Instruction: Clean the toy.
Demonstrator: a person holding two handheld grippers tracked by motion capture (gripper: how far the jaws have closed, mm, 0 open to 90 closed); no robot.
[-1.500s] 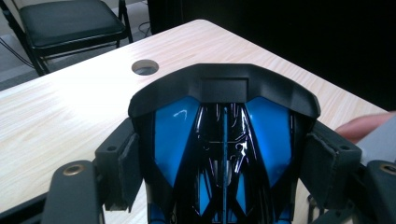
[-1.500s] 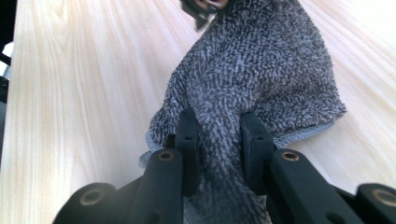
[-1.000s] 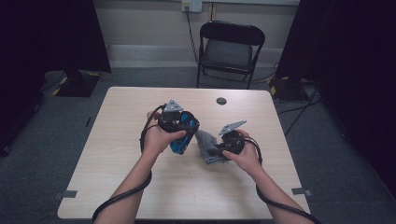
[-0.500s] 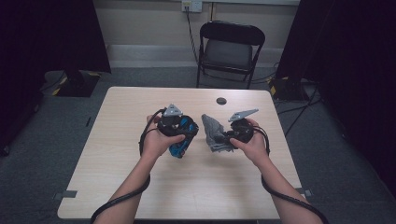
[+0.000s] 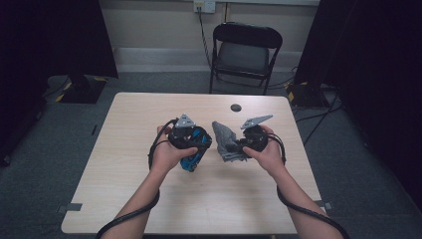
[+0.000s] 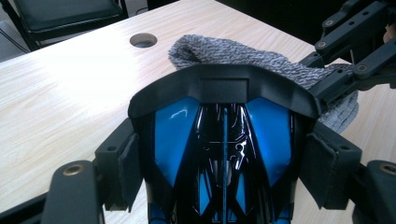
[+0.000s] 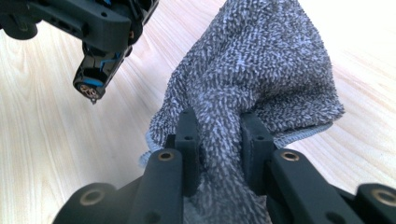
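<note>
I have the left gripper (image 5: 195, 149) clamped across a blue-and-black toy car (image 6: 223, 154), its pads (image 6: 127, 170) pressing the car's two sides, with the car's nose hanging down over the middle of the bench (image 5: 124, 124). My right gripper (image 5: 238, 145) has its jaws clenched on a bunched fold of a grey knitted cloth (image 7: 261, 70), which hangs lifted just above the bench surface, slightly toward the right edge. Car and cloth sit near each other, a narrow gap between them. A small round hole (image 5: 236, 107) lies near the far edge, with a black folding chair (image 5: 244, 50) beyond it.
</note>
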